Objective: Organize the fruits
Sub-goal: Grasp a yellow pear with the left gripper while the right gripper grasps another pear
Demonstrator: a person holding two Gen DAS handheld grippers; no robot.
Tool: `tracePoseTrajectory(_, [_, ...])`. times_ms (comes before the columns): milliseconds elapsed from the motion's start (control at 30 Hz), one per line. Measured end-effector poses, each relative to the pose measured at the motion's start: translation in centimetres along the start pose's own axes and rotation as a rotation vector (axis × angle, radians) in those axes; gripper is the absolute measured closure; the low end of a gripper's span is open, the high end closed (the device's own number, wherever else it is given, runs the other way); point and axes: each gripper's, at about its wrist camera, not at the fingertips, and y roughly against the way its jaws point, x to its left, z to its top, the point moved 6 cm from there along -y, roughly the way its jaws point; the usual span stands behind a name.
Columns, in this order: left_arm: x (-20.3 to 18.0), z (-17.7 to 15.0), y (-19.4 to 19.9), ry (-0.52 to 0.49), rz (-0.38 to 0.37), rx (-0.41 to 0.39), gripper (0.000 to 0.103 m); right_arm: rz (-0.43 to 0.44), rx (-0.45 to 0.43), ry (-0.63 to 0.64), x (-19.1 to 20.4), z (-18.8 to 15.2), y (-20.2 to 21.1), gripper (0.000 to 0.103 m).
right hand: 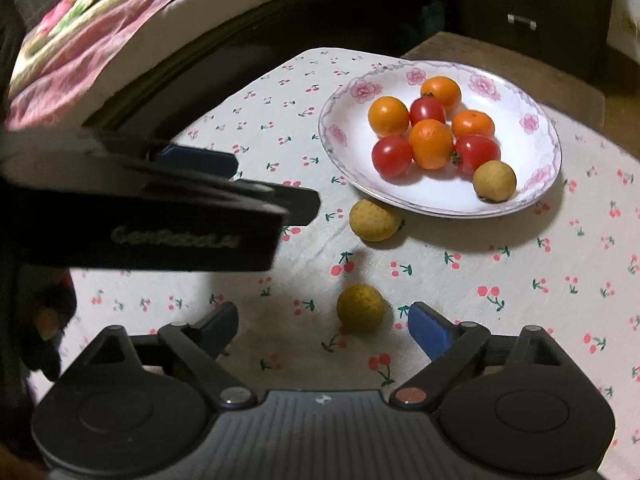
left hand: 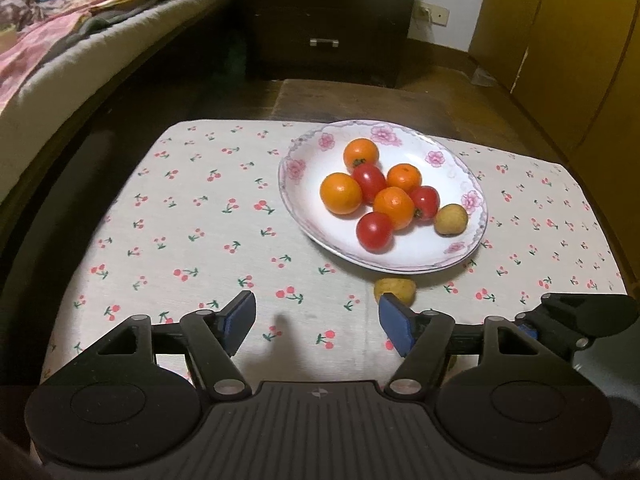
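Two longans are left on the cherry-print tablecloth (right hand: 460, 300). The nearer longan (right hand: 360, 309) is seen low in the centre of the right wrist view, between the parted fingers of the right gripper (right hand: 320, 326) but closer to the right finger; nothing is held. The second longan (right hand: 375, 220) lies just beside the near rim of the flowered plate (right hand: 540, 184), where oranges, cherry tomatoes and a third longan (right hand: 494, 181) are gathered. The left gripper (left hand: 316, 320), at the bottom of its own view, is also spread apart and empty. The step in hand appears to be the collecting of the nearer longan. For the next move, the right gripper should be advanced, centred, and closed gently, since the round fruit can roll away.
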Motion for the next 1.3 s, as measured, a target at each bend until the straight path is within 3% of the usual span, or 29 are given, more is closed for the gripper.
tracePoseTrajectory(33, [0.1,-0.1,-0.1,0.004,0.002,0.008,0.028,0.002,-0.007,-0.014,-0.2,0.0,0.2,0.01])
tracePoseTrajectory(67, [0.1,-0.1,-0.2,0.006,0.002,0.015,0.028,-0.019,-0.017,-0.018,-0.3,0.1,0.3,0.02])
tracePoseTrajectory(100, [0.2,-0.2,-0.3,0.007,0.0,0.02,0.029,-0.061,-0.025,0.0,-0.4,0.1,0.5,0.039])
tracePoseTrajectory(167, [0.1,-0.4,-0.3,0.002,0.002,0.021,0.03,-0.143,-0.025,0.033,-0.6,0.0,0.7,0.063])
tracePoseTrajectory(333, [-0.2,-0.7,-0.4,-0.01,-0.014,0.03,0.034,-0.161,-0.03,0.071,-0.7,0.0,1.0,0.077])
tracePoseTrajectory(933, [-1.1,-0.9,-0.5,-0.018,-0.067,0.04,0.039,-0.101,0.006,0.096,-0.3,-0.5,1.2,0.077])
tracePoseTrajectory(1167, [-0.9,-0.8,-0.5,-0.008,-0.072,0.033,0.038,-0.115,-0.033,0.111,-0.4,0.6,0.6,0.054])
tracePoseTrajectory(1267, [-0.9,-0.9,-0.6,-0.012,-0.07,0.037,0.038,-0.13,-0.033,0.134,-0.3,0.6,0.1,0.055])
tracePoseTrajectory(1300, [-0.9,-0.9,-0.7,-0.012,-0.07,0.039,0.038,-0.143,-0.033,0.15,-0.2,0.5,0.2,0.063])
